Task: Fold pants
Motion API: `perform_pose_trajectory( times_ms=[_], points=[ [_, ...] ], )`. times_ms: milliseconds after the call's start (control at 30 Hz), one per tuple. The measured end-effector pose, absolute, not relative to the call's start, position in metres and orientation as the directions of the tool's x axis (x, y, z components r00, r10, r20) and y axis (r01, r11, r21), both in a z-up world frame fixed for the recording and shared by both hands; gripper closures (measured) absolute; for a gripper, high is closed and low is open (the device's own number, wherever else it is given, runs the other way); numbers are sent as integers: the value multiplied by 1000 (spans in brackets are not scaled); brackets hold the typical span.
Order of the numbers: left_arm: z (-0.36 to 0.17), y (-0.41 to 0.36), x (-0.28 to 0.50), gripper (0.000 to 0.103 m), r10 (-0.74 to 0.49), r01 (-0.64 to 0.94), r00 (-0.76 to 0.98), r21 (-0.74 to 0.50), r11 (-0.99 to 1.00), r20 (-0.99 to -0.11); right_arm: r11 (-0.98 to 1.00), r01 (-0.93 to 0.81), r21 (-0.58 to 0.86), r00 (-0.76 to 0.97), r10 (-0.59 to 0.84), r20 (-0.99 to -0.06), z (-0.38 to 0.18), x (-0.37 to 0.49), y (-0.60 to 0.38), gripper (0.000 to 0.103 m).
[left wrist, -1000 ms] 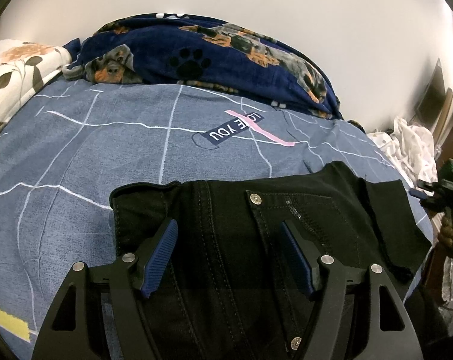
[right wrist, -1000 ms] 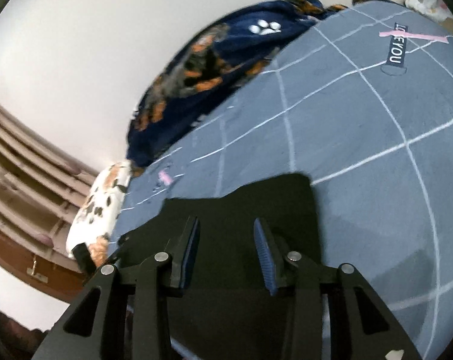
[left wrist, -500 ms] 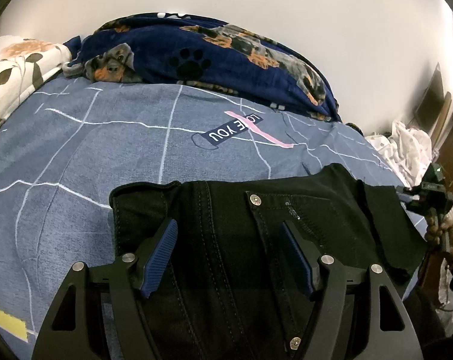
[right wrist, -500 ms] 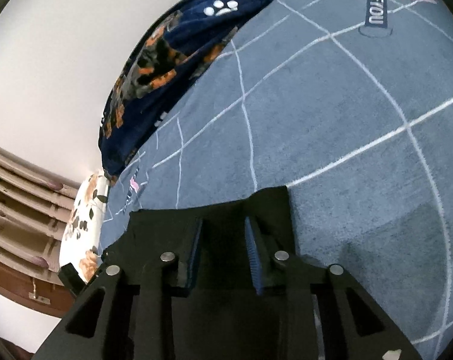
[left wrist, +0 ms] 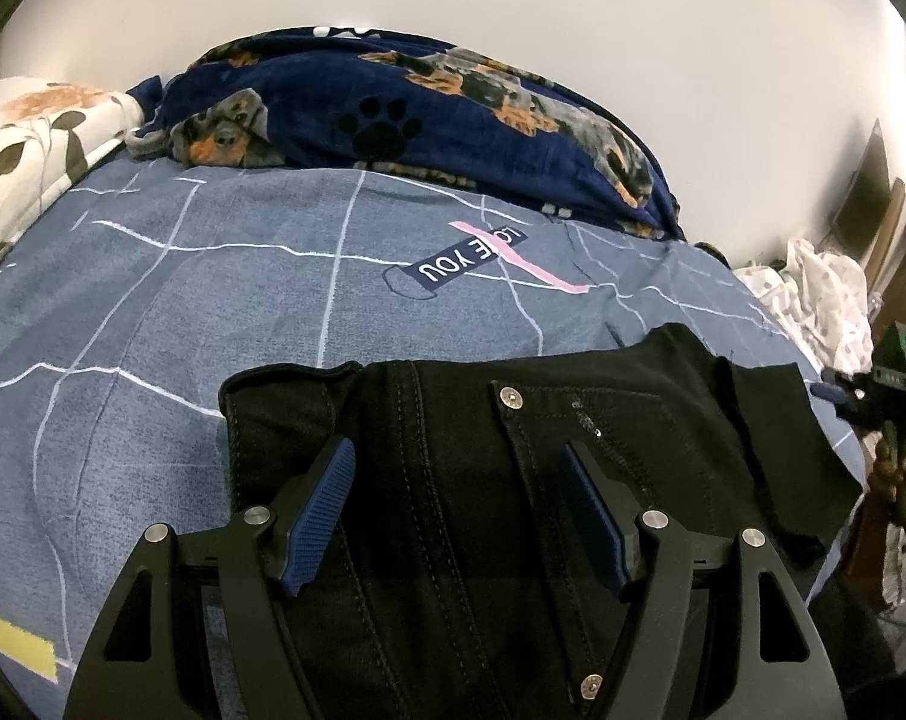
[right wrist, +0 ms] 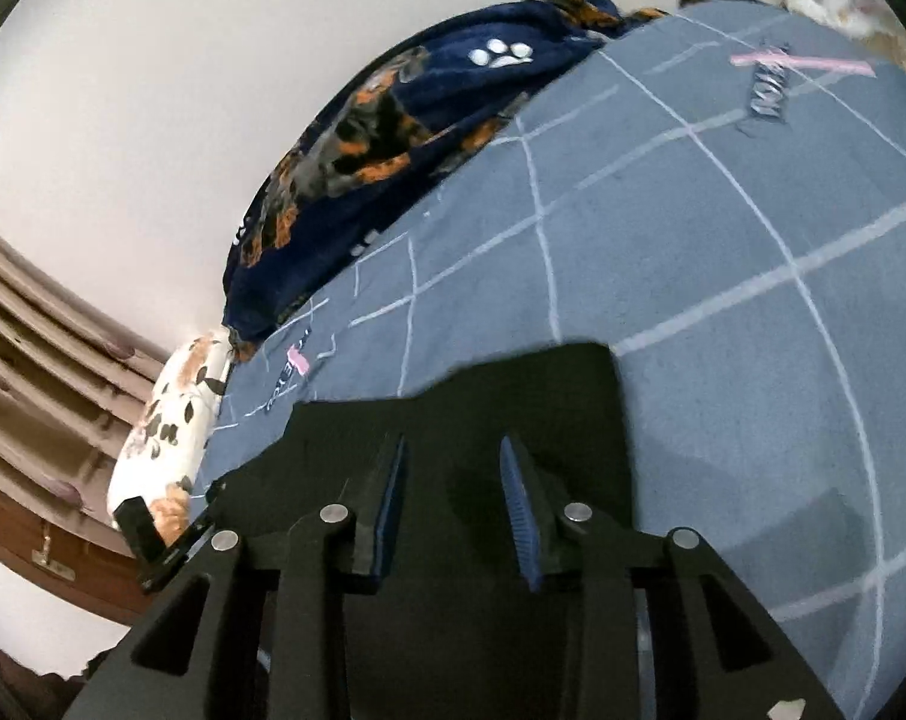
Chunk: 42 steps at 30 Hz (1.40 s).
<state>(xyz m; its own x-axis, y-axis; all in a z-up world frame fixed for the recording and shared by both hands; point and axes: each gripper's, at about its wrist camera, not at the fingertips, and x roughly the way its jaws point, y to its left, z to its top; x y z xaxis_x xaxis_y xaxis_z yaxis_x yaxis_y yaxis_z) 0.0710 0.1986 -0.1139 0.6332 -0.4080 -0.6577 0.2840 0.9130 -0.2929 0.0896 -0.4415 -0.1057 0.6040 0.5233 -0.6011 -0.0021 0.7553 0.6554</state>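
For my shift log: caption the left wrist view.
Open left gripper poised over black pants lying on blue checked bedsheet.

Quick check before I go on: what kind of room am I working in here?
Most likely a bedroom. The black pants lie on a bed with a blue grid-pattern sheet, a navy dog-print blanket is bunched against the wall, and a floral pillow sits at one end.

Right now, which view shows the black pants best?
The left wrist view: the black pants lie across the blue bedsheet, with seams, rivets and a pocket edge readable. The right wrist view shows only a dark, featureless corner of them, slightly blurred.
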Motion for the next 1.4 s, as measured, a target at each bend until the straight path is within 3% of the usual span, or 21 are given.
perform_pose_trajectory(
  times_ms=[167,300,667,833,867,967,1000,1067,1100,1133,1233,1300,1400],
  points=[
    [-115,208,68,32,-414,286,633,-300,910,-654,828,30,560,506,471,-723,-124,123,-422,74],
    [-114,192,71,32,-425,286,631,-315,905,-649,825,31,564,486,481,-730,-125,124,-427,77],
    [-114,210,68,32,-427,286,631,-317,904,-647,689,-80,720,632,594,-498,-103,36,-464,75],
    [-114,206,69,32,-419,286,633,-306,908,-651,675,-93,732,584,633,-509,-126,10,-452,75],
    [-114,204,68,32,-417,285,633,-304,909,-652,688,-80,721,567,626,-535,-136,8,-448,77],
    [-114,193,69,32,-409,285,634,-294,912,-656,722,-48,691,590,578,-563,-156,5,-446,103],
    [-114,187,70,32,-407,285,634,-291,913,-657,713,-30,700,588,579,-565,-158,6,-449,103],
    [-112,175,72,32,-391,282,629,-272,920,-672,717,-16,697,580,574,-578,-152,9,-449,101],
    [-108,164,73,32,-378,282,616,-255,925,-691,734,-28,679,583,563,-585,-145,9,-446,92],
    [-103,161,74,32,-385,284,605,-263,922,-697,751,-40,659,589,550,-592,-137,8,-442,92],
    [-75,159,71,32,-483,284,615,-397,873,-623,753,-109,649,610,566,-554,-103,7,-425,92],
    [-54,164,69,32,-474,251,656,-423,871,-587,760,-152,632,607,577,-547,-87,5,-411,92],
    [-46,173,75,32,-478,210,635,-459,863,-607,746,-207,633,592,611,-526,-70,6,-383,86]
  ],
)
